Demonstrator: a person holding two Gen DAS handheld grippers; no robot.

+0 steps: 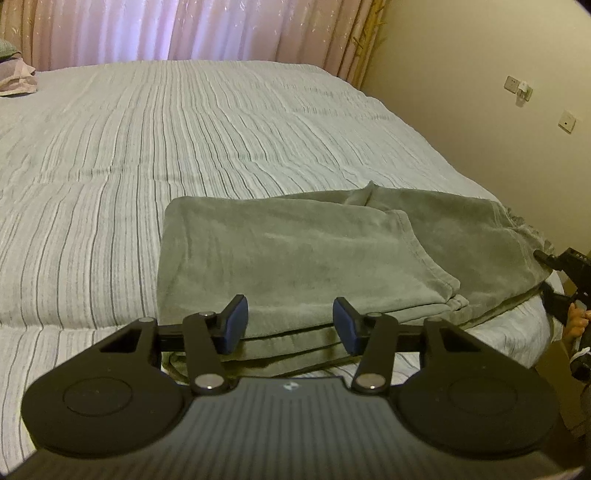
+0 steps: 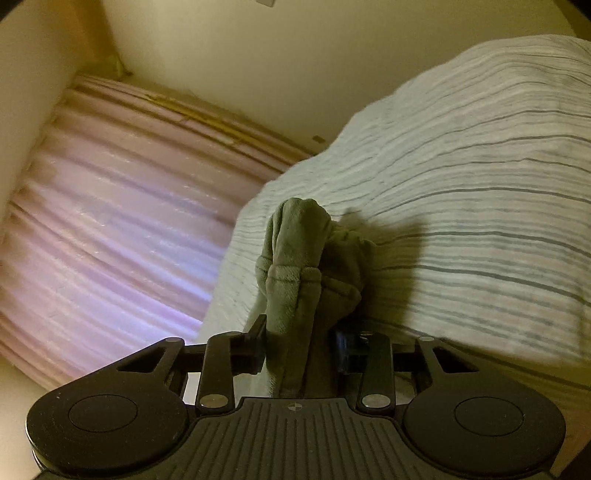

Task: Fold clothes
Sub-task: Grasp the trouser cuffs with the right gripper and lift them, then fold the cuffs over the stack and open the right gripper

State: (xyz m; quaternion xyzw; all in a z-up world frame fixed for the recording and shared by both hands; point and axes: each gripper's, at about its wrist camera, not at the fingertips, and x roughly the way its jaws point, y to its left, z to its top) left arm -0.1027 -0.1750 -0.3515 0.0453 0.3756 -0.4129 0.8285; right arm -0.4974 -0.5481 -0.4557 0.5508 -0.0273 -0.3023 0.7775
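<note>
Grey-green plush garment point(image 1: 295, 258), folded in soft stacked layers, lies at the near edge of the bed point(image 1: 184, 147), whose cover is crinkled cloth with thin dark stripes. Left wrist view: left gripper point(image 1: 290, 326) hovers over the folded edge, its blue-padded fingers point(image 1: 236, 325) partly apart, gripping nothing. Right gripper point(image 1: 554, 280) reaches the garment's far right end, a hand point(image 1: 578, 319) behind it. Pink pleated curtain point(image 1: 184, 29) behind the bed; small pink cloth point(image 1: 16, 79) at far left.

Right wrist view: right gripper point(image 2: 301, 345) clamped on a bunched, ribbed end of the garment point(image 2: 295, 258), fabric filling the gap between the fingers point(image 2: 256, 343).
</note>
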